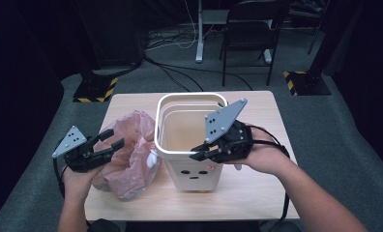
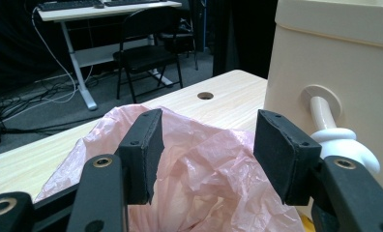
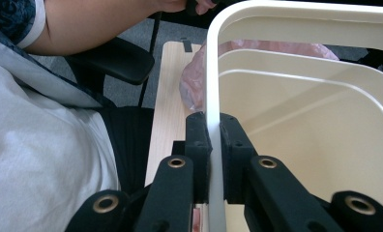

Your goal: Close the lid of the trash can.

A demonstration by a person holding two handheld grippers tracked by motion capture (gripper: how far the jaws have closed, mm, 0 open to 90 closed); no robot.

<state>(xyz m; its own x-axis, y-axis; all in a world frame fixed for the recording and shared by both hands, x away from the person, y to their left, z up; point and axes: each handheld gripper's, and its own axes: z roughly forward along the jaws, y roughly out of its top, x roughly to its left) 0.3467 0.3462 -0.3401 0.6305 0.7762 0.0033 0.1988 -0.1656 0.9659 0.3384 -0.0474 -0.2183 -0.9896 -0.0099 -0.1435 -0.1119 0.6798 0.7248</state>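
cream bin [image 1: 192, 145]: upright, mouth up, white rim, face print | right gripper [image 3: 214, 145]: clamped on near rim | left gripper [image 2: 206, 154]: jaws apart over pink plastic bag [image 2: 199, 169]

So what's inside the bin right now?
The cream bin looks empty: bare inner walls and a stepped ledge below the rim. Its floor's near part is hidden behind the right gripper, clamped on the rim.

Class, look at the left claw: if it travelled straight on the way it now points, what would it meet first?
Most likely the crumpled pink plastic bag, which lies directly between and ahead of the open left claw. The cream bin stands off to one side, though depth is hard to judge.
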